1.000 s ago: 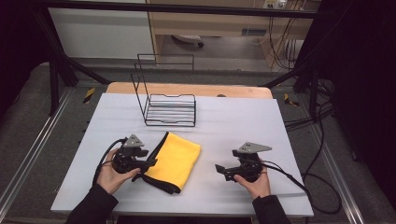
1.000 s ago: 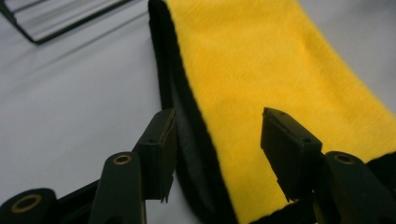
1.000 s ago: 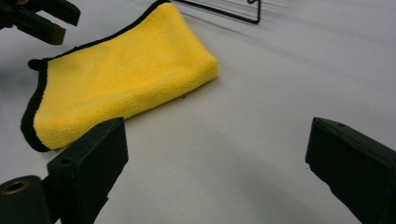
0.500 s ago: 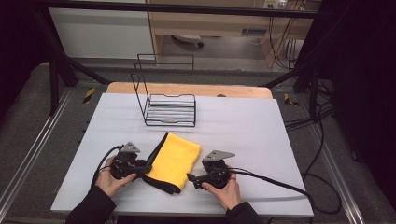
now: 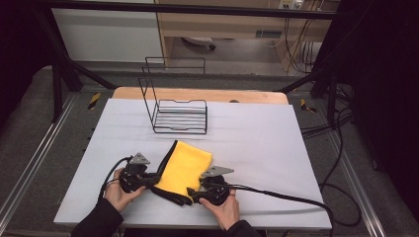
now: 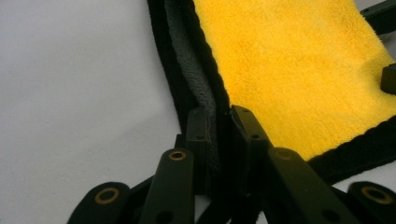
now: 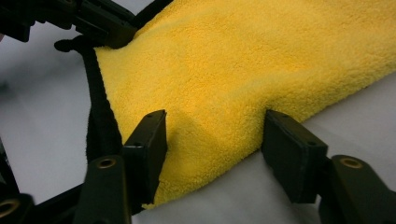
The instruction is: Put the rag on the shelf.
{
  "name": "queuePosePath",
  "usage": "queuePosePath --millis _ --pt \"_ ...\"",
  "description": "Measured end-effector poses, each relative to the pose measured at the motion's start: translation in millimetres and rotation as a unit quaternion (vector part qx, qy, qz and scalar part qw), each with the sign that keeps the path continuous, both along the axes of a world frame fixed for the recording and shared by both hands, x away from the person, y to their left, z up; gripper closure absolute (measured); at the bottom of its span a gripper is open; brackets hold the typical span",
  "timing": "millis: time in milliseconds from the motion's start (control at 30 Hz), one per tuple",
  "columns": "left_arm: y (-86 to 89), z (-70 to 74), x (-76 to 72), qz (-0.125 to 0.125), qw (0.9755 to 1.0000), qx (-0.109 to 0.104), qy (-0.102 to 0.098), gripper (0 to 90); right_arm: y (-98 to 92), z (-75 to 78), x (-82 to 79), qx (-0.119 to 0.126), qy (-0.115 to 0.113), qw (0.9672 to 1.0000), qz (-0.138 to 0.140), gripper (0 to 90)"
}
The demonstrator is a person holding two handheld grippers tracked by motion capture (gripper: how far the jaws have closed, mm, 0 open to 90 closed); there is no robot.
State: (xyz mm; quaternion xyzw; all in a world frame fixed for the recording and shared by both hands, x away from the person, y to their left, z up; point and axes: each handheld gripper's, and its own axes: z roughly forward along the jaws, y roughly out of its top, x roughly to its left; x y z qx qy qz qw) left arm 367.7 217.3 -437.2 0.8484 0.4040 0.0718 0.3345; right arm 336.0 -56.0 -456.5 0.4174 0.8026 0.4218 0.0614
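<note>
Right now one yellow cloth (image 5: pixel 185 168) with a black edge is lying on the near part of the white table (image 5: pixel 257 143), and two hand-held grippers are working at it. One left gripper (image 5: pixel 148 180) is sitting at the cloth's left edge, its jaws having just been closing and now pinching the black hem. One right gripper (image 5: pixel 193 194) is straddling the near right edge, jaws having been closing too, the cloth bunching between them; whether the pads are pressing yet seems doubtful. One black wire rack (image 5: pixel 179 109) is standing well apart, farther back.
</note>
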Motion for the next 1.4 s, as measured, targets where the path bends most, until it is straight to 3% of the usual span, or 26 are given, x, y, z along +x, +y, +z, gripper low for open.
queuePosePath --millis 233,367,467,633,800,867,967,1067,1133,1267,1400 --pt "-0.2 0.0 -1.9 0.011 0.9999 -0.005 0.000 79.1 3.4 -1.0 -1.7 0.005 0.012 0.9998 -0.017 66.7" --pt "-1.1 1.1 -4.7 0.018 0.9998 -0.006 0.005 80.0 5.5 -1.4 -0.9 0.013 0.024 0.9996 -0.012 79.6" --pt "-1.5 2.1 -8.0 0.023 0.9996 -0.013 0.010 80.3 4.1 1.1 4.0 0.012 0.036 0.9993 -0.004 83.1" --pt "-6.8 3.9 -22.0 0.025 0.9990 -0.032 0.015 80.4 -3.1 9.0 9.9 -0.011 0.027 0.9994 0.017 83.6" --pt "-19.7 4.7 -39.5 0.022 0.9988 -0.043 0.003 79.7 -15.8 14.3 19.3 -0.023 0.027 0.9988 0.034 82.4" --pt "-24.5 2.8 -42.8 0.022 0.9987 -0.045 -0.005 78.9 -19.5 14.8 23.2 -0.029 0.018 0.9987 0.038 81.6" --pt "-26.3 1.7 -43.5 0.028 0.9990 -0.031 -0.016 75.6 -21.4 11.0 27.2 -0.034 0.007 0.9982 0.050 79.5" --pt "-22.2 4.1 -42.5 0.035 0.9989 -0.025 -0.020 70.0 -20.3 8.9 25.1 -0.035 -0.004 0.9982 0.048 72.1" --pt "-18.3 8.2 -42.0 0.031 0.9988 -0.019 -0.032 63.9 -21.9 12.9 23.6 -0.027 -0.021 0.9983 0.046 62.6" --pt "-10.6 17.2 -36.8 0.021 0.9982 -0.031 -0.047 49.6 -29.5 25.9 23.9 -0.010 -0.059 0.9972 0.044 41.9" --pt "-2.5 25.1 -26.9 0.018 0.9977 -0.040 -0.052 38.2 -39.1 32.7 27.8 -0.019 -0.074 0.9960 0.047 28.3"
